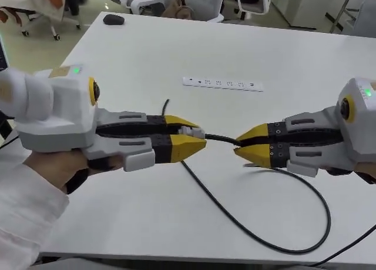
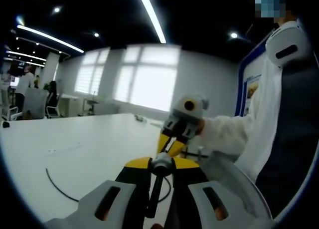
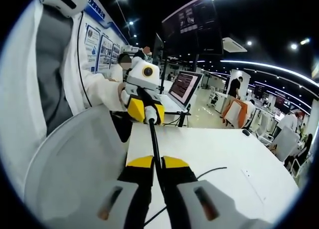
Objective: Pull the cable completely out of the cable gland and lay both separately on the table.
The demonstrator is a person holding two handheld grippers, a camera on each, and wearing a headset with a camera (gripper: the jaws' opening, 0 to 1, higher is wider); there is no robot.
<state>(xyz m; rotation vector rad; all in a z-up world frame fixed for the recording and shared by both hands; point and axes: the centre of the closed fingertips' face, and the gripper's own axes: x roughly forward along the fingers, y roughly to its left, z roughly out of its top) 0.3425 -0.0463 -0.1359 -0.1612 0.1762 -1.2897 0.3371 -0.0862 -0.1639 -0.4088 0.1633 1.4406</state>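
Note:
A small grey cable gland sits between the yellow tips of my left gripper, which is shut on it. A black cable runs straight from the gland to my right gripper, which is shut on the cable a short way off. Both grippers hover above the white table, tips facing each other. In the left gripper view the gland sits at the tips of the left gripper. In the right gripper view the cable leads from my right gripper to the other gripper.
The cable's slack loops over the table's near right part and passes under the left gripper. A white power strip lies mid-table, a dark mouse at the far left corner. Office chairs stand beyond the far edge.

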